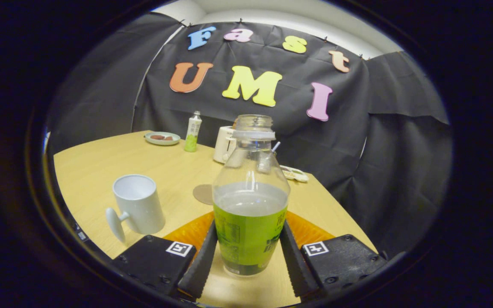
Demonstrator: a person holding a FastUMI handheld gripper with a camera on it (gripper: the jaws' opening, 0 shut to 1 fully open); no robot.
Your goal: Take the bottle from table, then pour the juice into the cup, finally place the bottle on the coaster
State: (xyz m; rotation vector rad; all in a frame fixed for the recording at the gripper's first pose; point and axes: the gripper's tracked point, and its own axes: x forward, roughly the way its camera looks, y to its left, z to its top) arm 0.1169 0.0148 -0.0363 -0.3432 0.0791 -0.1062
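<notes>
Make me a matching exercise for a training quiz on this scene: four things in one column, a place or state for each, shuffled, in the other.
Things:
1. bottle
2. cup
3. coaster
4. plate

Places or states:
A. flat on the table, just behind the bottle, nothing on it
B. far back on the table, near the booth wall
C. uncapped, between the fingers of the gripper, which press its sides
D. empty, beside the bottle, handle towards the camera

Pairs: 1-C, 2-D, 3-A, 4-B
</notes>
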